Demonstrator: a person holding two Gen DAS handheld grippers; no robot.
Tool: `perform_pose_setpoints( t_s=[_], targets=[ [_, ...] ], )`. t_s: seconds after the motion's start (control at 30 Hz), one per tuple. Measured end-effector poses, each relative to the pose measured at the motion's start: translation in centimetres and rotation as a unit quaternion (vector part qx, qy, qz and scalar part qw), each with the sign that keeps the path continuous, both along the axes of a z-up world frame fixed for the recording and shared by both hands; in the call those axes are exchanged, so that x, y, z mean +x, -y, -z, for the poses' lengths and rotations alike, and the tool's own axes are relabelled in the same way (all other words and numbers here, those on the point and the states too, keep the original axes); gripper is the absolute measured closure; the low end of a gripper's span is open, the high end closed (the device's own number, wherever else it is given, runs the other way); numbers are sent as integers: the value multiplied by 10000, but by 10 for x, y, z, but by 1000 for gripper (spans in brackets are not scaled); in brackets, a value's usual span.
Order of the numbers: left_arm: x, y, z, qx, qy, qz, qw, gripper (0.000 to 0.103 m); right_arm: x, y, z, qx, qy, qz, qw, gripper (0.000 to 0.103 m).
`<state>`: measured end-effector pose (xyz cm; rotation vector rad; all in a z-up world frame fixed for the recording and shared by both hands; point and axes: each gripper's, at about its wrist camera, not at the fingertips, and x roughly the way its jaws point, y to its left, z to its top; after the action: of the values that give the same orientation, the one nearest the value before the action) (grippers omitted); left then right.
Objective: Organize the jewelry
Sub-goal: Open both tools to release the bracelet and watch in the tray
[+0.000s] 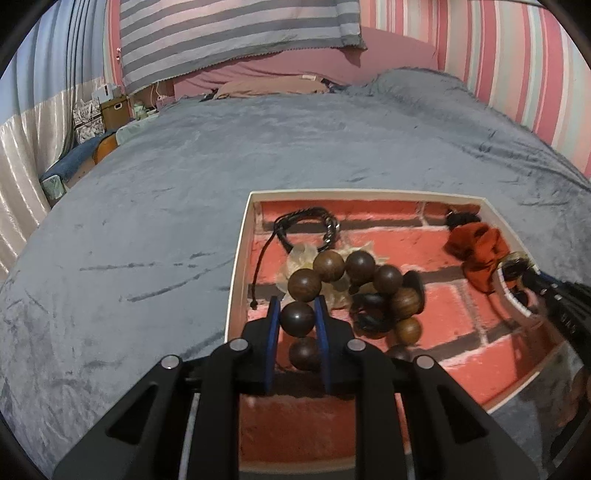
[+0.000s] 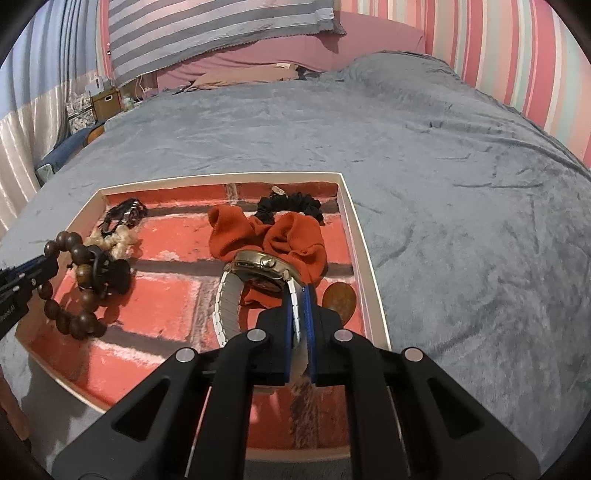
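Observation:
A white-rimmed tray with a red brick-pattern floor lies on the grey bedspread; it also shows in the right wrist view. My left gripper is shut on a brown wooden bead bracelet and holds it over the tray's left part. My right gripper is shut on the white strap of a gold-cased watch over the tray's right part. In the tray lie a black cord bracelet, a cream scrunchie, an orange scrunchie, a black scrunchie and a black hair clip.
A brown oval piece lies by the tray's right wall. The grey bedspread spreads all around the tray. A striped pillow and pink headboard are at the far end. Curtains and a bedside box are at the left.

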<state>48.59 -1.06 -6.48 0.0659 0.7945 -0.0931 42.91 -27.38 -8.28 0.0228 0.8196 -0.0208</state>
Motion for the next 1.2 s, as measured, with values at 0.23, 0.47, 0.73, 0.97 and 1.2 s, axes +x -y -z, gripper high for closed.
perform_pose_setpoints(
  t_s=[0.23, 0.47, 0.73, 0.97, 1.2],
  targets=[
    [2, -2, 7, 59, -12, -9, 10000, 82, 3, -3, 13, -93, -31, -55, 9999, 95],
    [-5, -1, -1, 92, 9, -8, 10000, 46, -2, -2, 8, 4, 2, -79, 10000, 62],
    [-44, -3, -49, -210, 397, 147, 9989, 9, -46, 11, -46, 21, 506, 25, 9987, 4],
    [-96, -18, -72, -298, 501, 224, 9980, 4, -95, 31, -54, -150, 461, 79, 9988, 4],
    [-163, -36, -68, -386, 561, 138, 9976, 4, -155, 42, -45, -77, 444, 25, 9990, 4]
  ],
)
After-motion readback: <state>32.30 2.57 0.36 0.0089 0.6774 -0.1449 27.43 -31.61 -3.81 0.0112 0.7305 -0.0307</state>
